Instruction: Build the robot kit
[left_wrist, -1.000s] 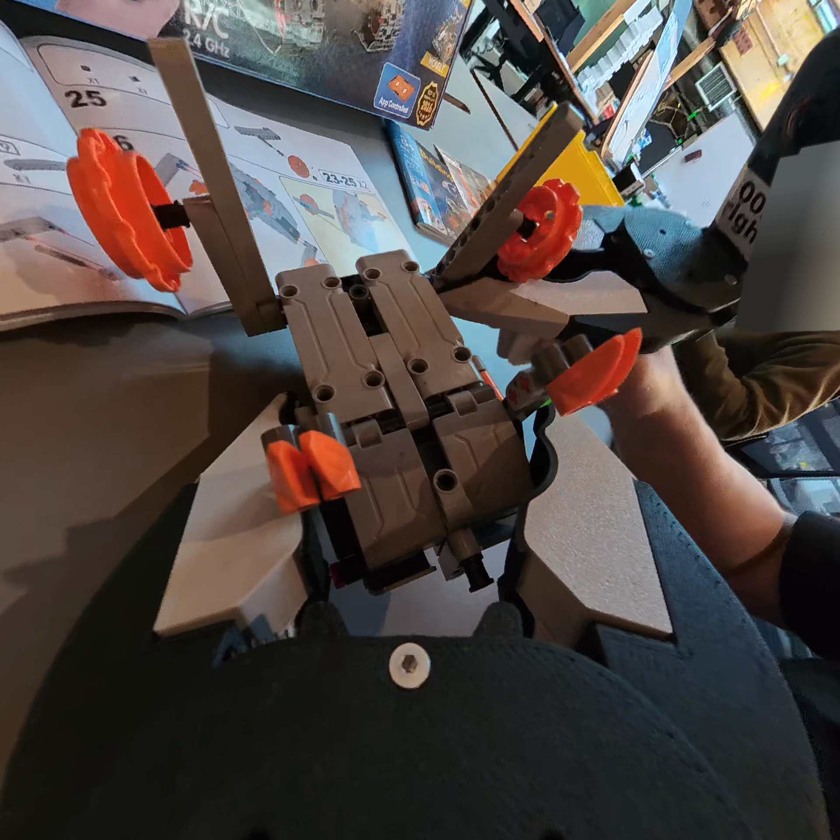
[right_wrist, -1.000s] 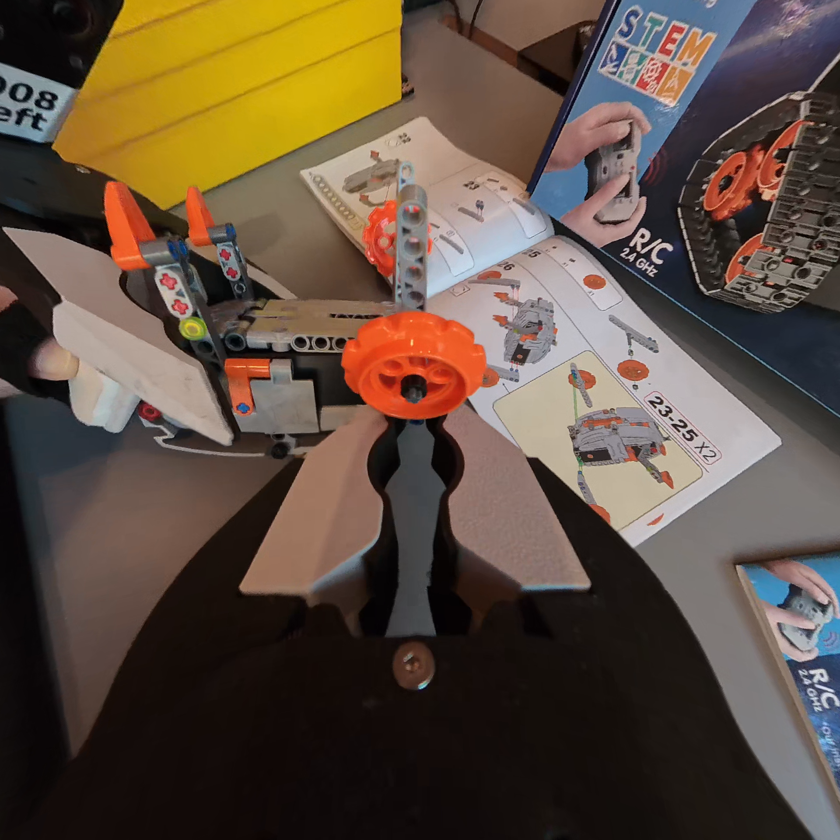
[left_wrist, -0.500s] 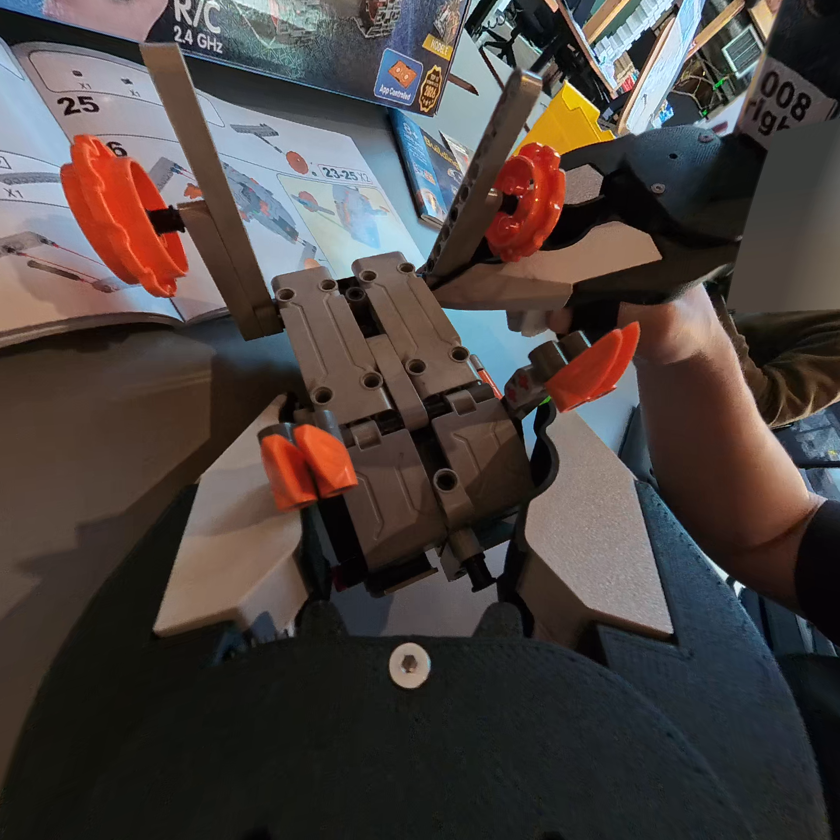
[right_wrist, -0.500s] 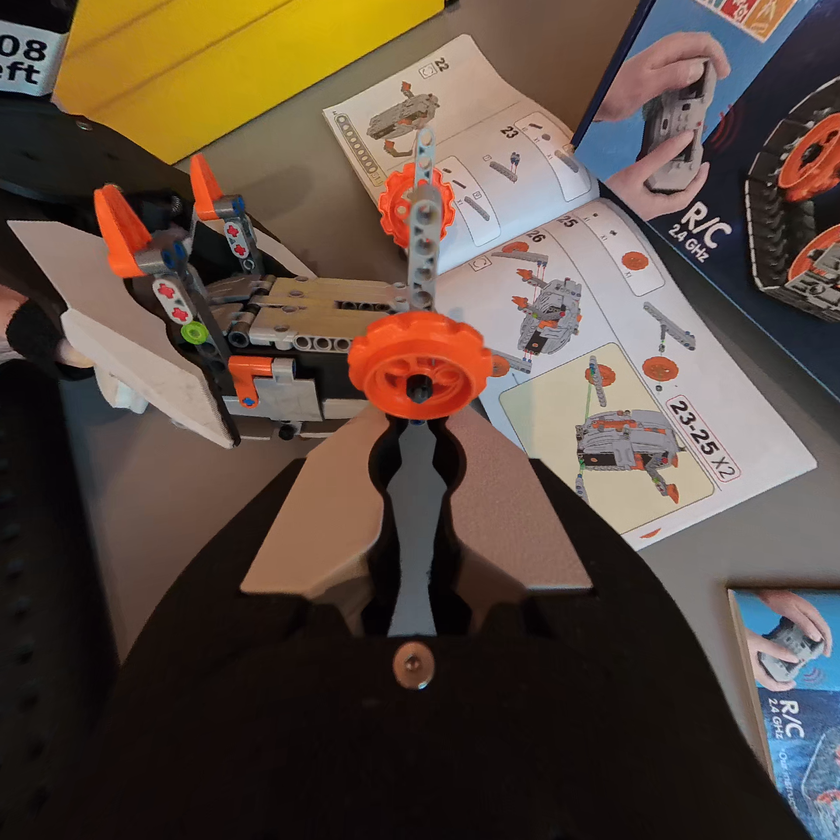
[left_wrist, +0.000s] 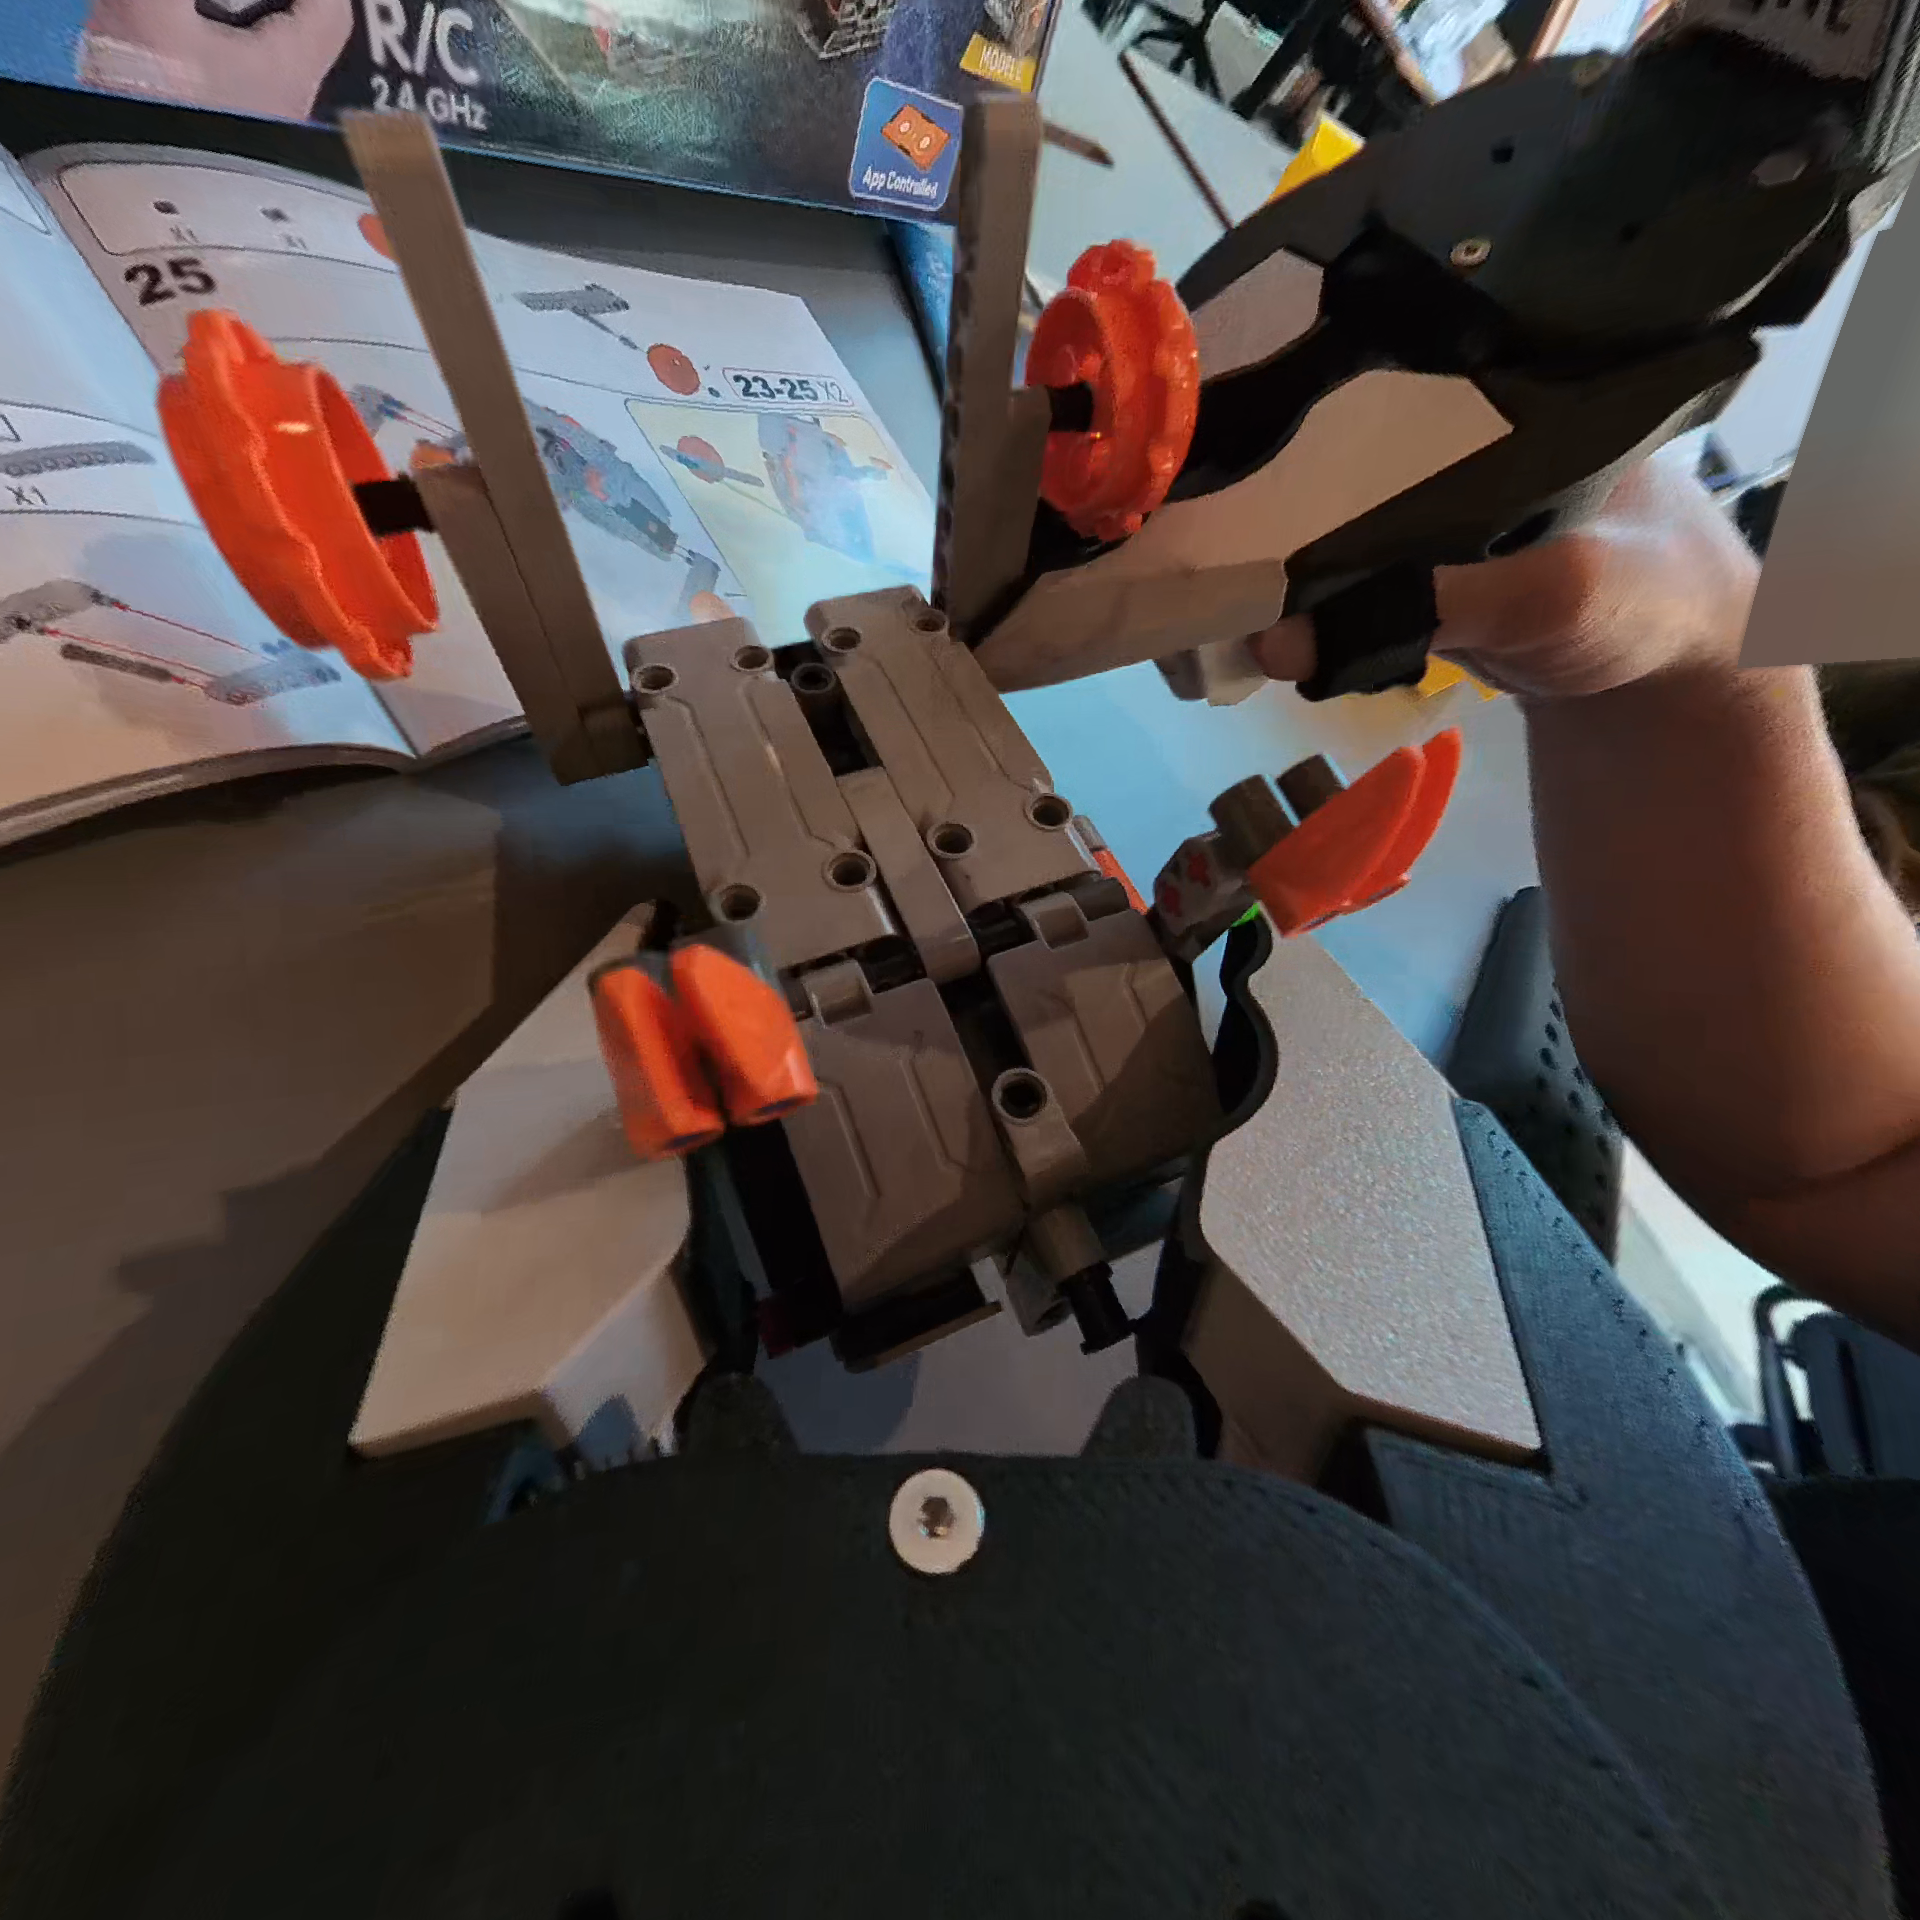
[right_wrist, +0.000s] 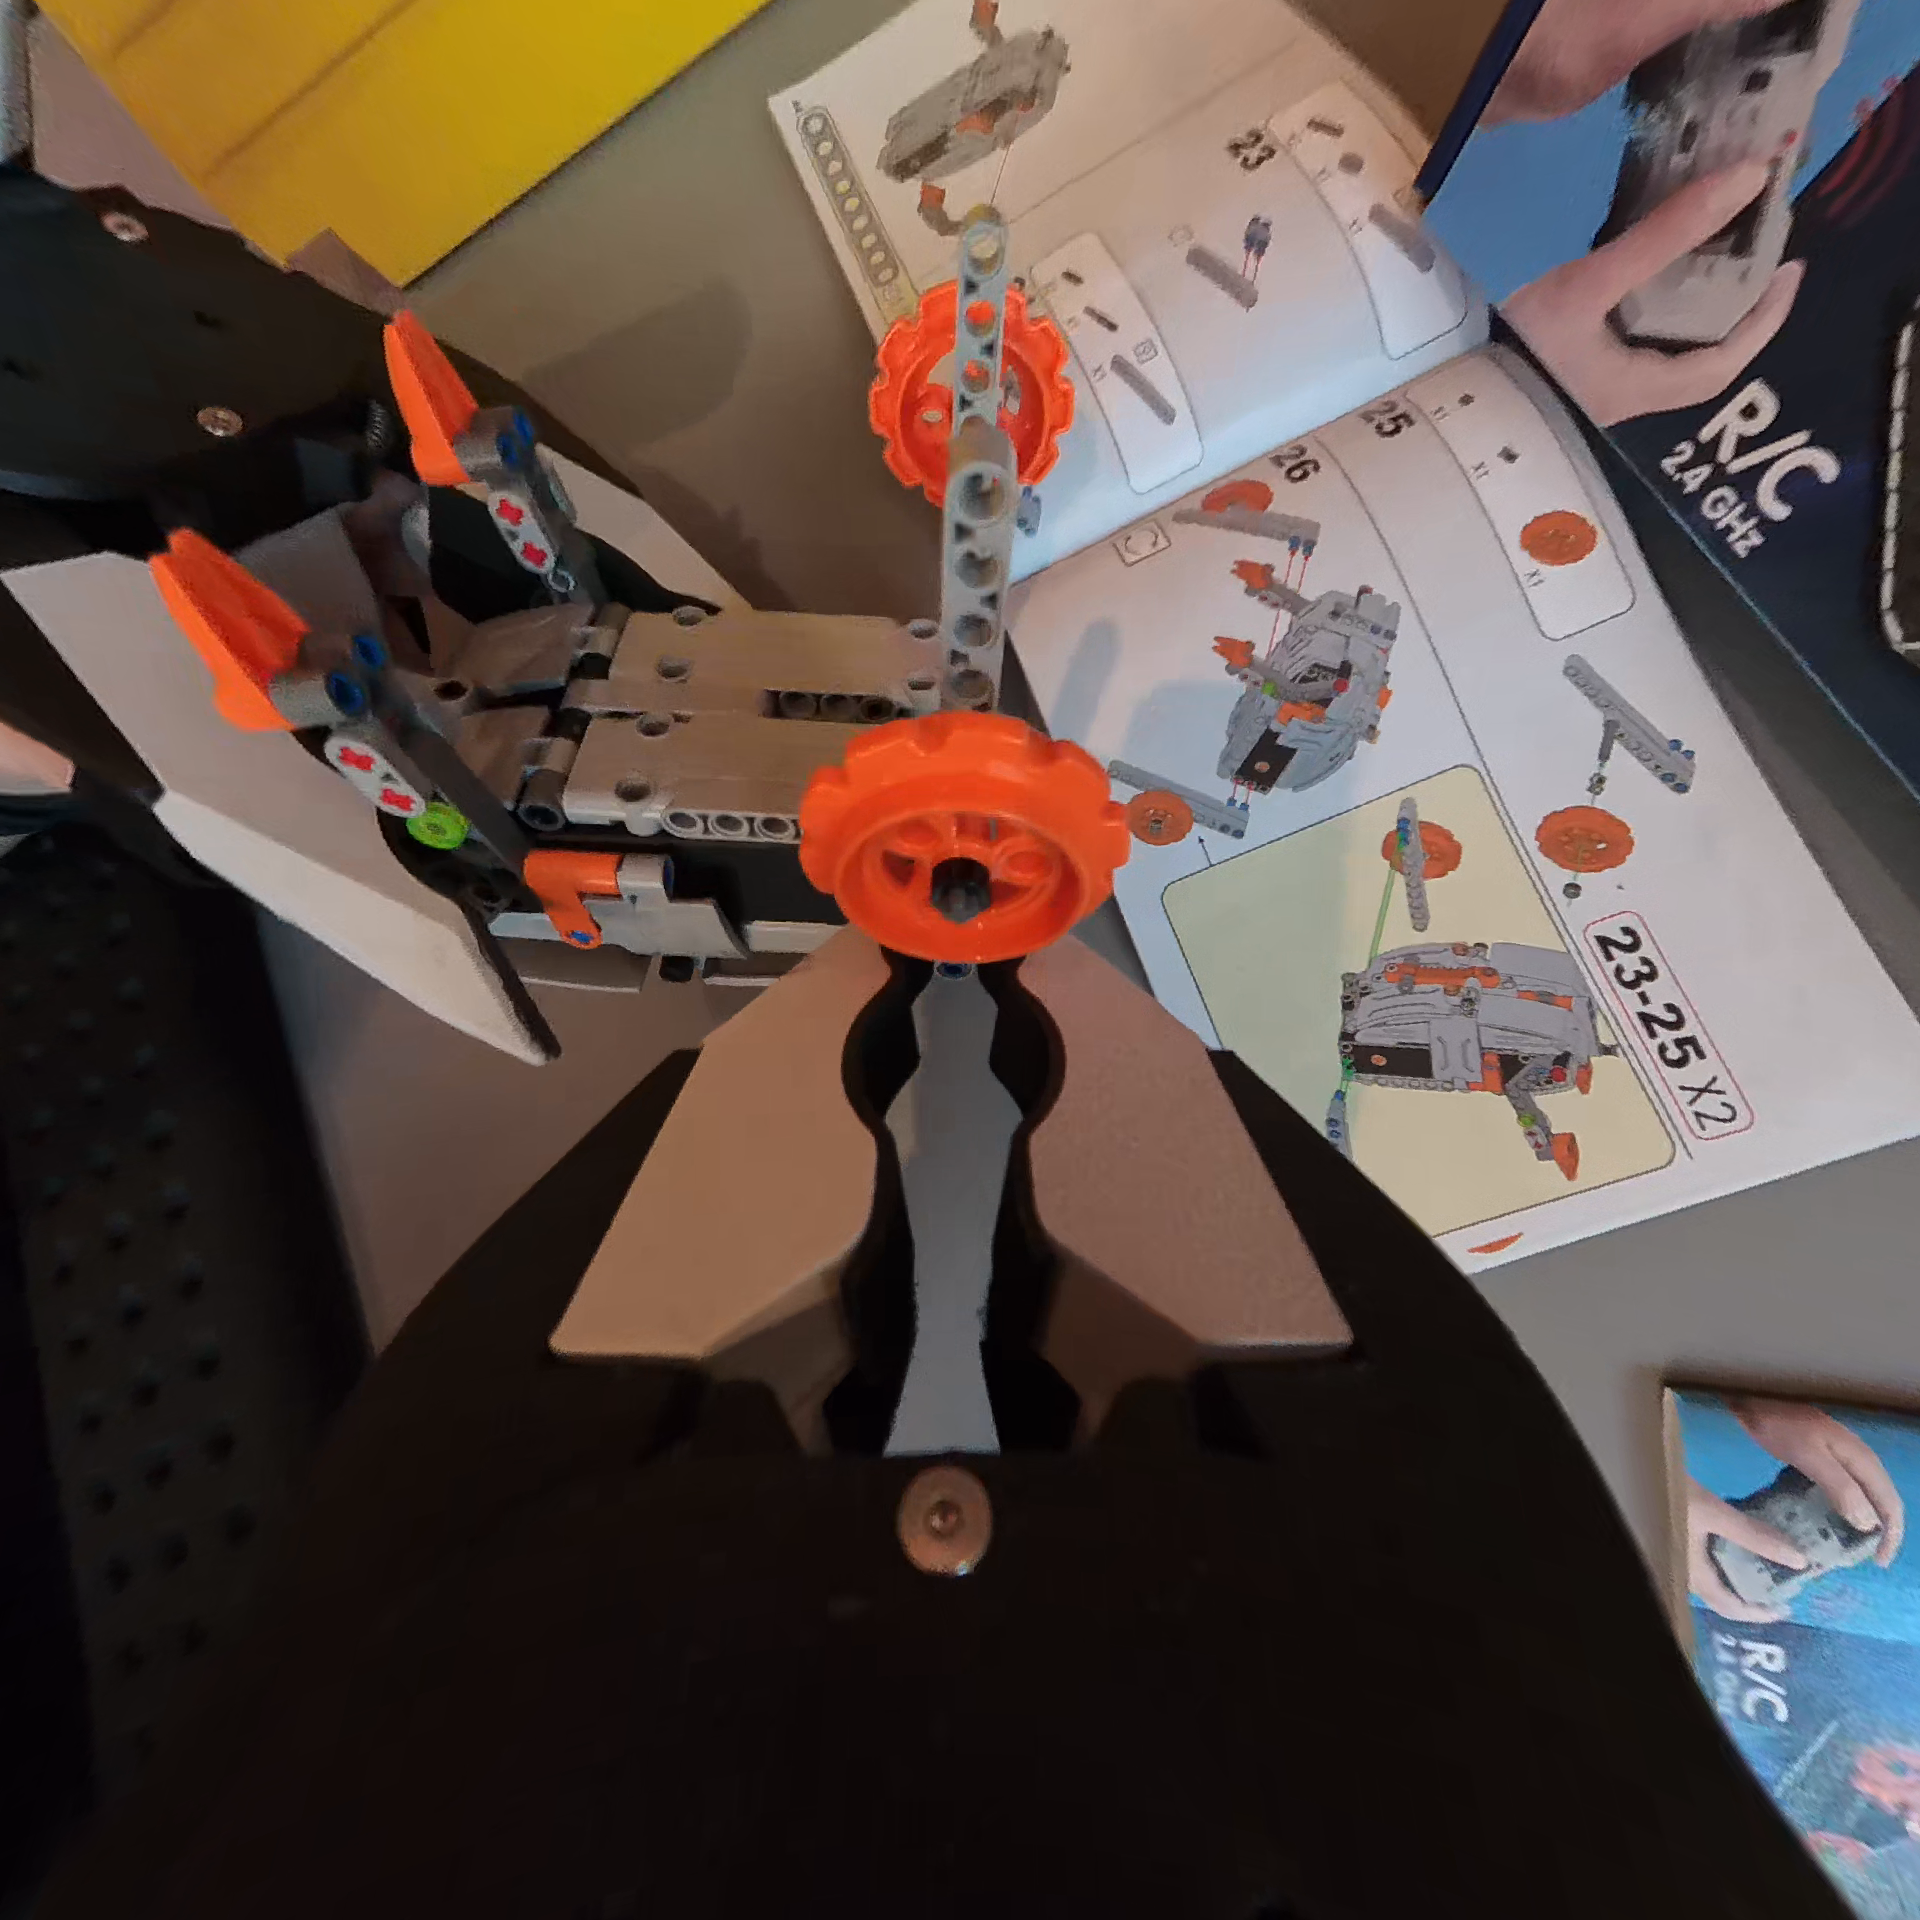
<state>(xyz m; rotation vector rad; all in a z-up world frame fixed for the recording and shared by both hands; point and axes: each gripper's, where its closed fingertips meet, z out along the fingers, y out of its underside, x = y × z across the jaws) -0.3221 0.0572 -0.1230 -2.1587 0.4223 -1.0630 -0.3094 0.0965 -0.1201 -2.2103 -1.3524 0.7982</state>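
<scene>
Grey brick model (left_wrist: 914, 935) clamped in left claw (left_wrist: 935, 1195).

Each wrist camera looks forward and down along its own tongs, close in; both share the grey-and-orange plastic brick model (left_wrist: 904, 935) (right_wrist: 707, 727) and open paper instruction booklet (left_wrist: 208, 582) (right_wrist: 1455, 727).
</scene>
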